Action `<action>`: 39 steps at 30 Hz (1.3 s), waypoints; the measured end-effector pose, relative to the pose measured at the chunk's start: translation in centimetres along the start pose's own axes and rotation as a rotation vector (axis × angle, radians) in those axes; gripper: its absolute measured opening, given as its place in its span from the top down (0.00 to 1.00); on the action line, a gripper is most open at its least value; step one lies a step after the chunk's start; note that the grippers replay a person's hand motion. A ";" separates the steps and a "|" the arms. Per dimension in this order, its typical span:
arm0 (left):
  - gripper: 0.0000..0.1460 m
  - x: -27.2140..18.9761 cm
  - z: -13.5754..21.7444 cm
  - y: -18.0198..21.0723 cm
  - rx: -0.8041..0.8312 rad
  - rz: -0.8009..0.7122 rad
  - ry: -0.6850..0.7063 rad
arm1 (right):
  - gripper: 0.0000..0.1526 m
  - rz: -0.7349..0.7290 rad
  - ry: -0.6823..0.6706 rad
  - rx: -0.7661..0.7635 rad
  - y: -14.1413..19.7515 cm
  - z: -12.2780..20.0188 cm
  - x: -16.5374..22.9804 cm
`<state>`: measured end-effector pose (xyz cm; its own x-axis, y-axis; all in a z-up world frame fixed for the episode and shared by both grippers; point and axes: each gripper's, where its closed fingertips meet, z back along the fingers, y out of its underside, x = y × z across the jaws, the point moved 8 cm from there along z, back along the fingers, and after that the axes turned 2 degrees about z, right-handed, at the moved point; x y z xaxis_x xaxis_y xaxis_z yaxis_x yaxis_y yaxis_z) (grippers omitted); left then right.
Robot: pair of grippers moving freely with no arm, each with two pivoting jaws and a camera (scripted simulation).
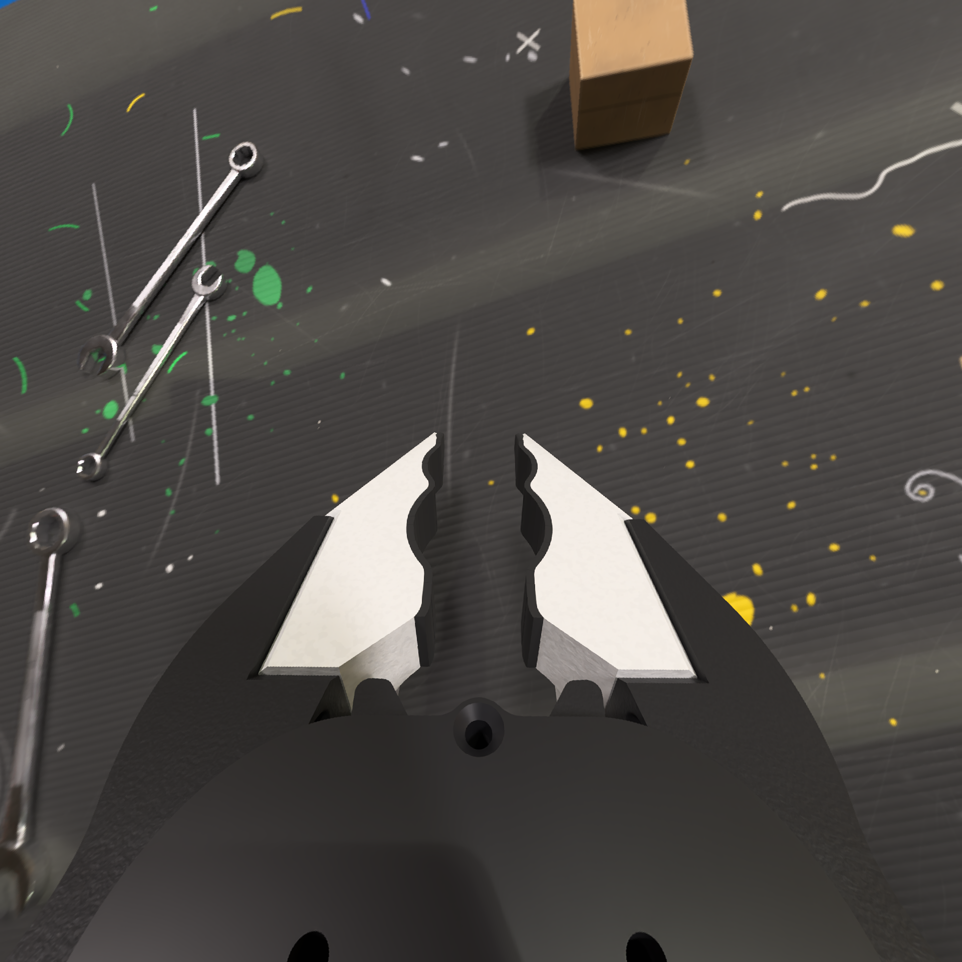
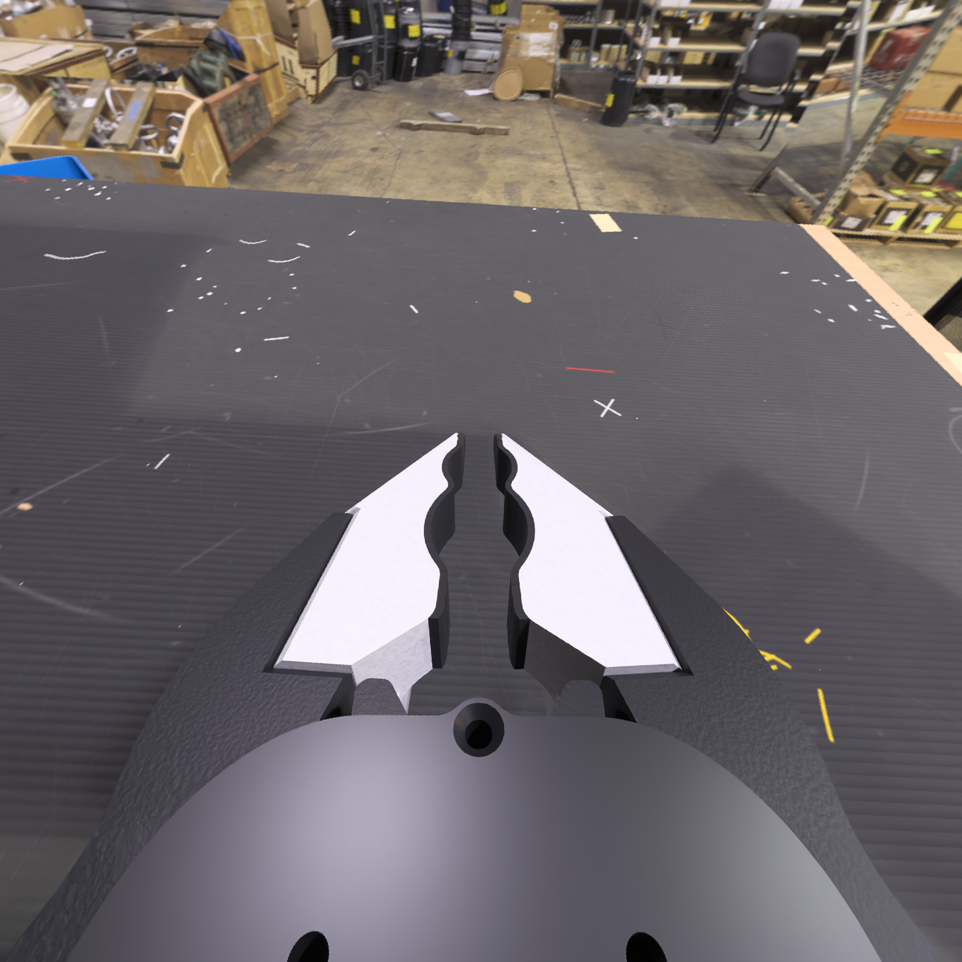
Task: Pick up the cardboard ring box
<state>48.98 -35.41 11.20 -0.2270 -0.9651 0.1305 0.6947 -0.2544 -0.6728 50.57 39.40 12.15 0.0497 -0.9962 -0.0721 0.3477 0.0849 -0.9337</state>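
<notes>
The approach looks barely begun; the left gripper (image 1: 479,442) hangs over the dark mat (image 1: 364,323) with its fingers parted and empty; the cardboard ring box (image 1: 630,78) stands well ahead of it, off to its right; three wrenches (image 1: 172,260) lie to its left. Next, I'd judge, it must advance, swing right and straddle the box; the right gripper (image 2: 479,442), fingers narrowly parted, holds nothing.

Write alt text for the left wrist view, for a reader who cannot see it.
The left gripper, jaws open and empty, hovers over a dark paint-flecked table; the cardboard ring box stands ahead to the right, untouched. Three steel wrenches lie to the left.
</notes>
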 end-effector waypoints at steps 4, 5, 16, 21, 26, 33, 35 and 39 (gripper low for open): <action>0.77 0.2 2.0 0.2 0.076 -0.086 -0.074 | 0.84 0.022 0.013 -0.059 -1.3 1.7 -0.5; 0.75 0.3 2.8 0.3 0.099 -0.129 -0.069 | 0.81 0.031 0.021 -0.114 -2.1 2.6 -0.7; 0.53 0.0 10.3 -7.8 0.074 -0.473 0.054 | 0.35 0.012 -0.536 -0.301 -7.1 6.3 6.9; 0.53 -4.0 5.7 -16.8 -0.021 -0.913 0.094 | 0.35 0.028 -0.840 -0.258 -6.9 6.1 13.2; 0.49 -7.1 -2.8 -21.4 0.151 -1.198 0.216 | 0.36 0.036 -0.859 -0.229 -6.5 5.7 14.2; 0.46 -7.8 -11.9 -21.0 0.442 -1.382 0.284 | 0.36 0.004 -0.810 -0.208 -6.0 5.2 11.9; 0.45 -8.0 -13.3 -20.1 0.494 -1.405 0.320 | 0.36 -0.042 -0.834 -0.211 -5.9 5.1 11.4; 0.44 -8.1 -15.6 -18.4 0.580 -1.453 0.357 | 0.37 -0.104 -0.849 -0.225 -5.8 4.8 10.7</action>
<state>27.40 -21.98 11.18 -0.9765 0.1463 0.1581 -0.1080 -0.9675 0.2287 53.58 28.39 18.49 0.7374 -0.6392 0.2184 0.2016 -0.1004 -0.9743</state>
